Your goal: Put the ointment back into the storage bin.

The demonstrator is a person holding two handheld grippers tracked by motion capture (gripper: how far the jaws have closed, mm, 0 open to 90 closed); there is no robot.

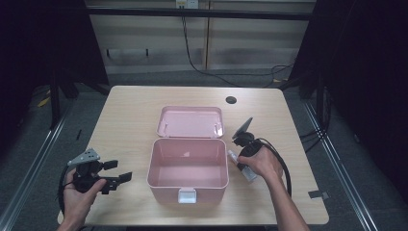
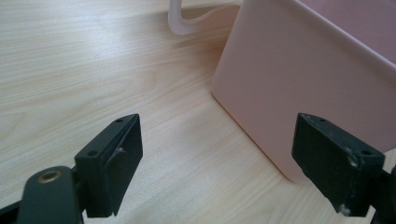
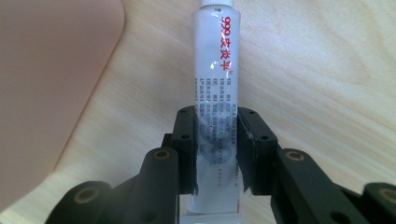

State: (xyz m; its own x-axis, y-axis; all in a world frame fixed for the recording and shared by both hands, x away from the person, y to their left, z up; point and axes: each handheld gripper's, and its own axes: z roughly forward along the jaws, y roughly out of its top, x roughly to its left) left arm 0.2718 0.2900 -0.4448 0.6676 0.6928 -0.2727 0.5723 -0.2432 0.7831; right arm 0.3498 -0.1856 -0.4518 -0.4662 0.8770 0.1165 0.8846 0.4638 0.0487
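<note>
An open pink box stands at the middle of the wooden table, its lid lying flat just behind it. Right of the box, my right gripper is shut on a white tube that lies on the table. In the right gripper view both pads press the lower half of the tube, which has red print and points away, with the box wall at the left. My left gripper rests open left of the box. Its jaws stand wide with nothing between them, facing the box corner.
The table has a round cable hole at its back right. A white latch sits on the box's front wall. Bare wood lies around the box on the left and far side. Cables trail on the floor behind.
</note>
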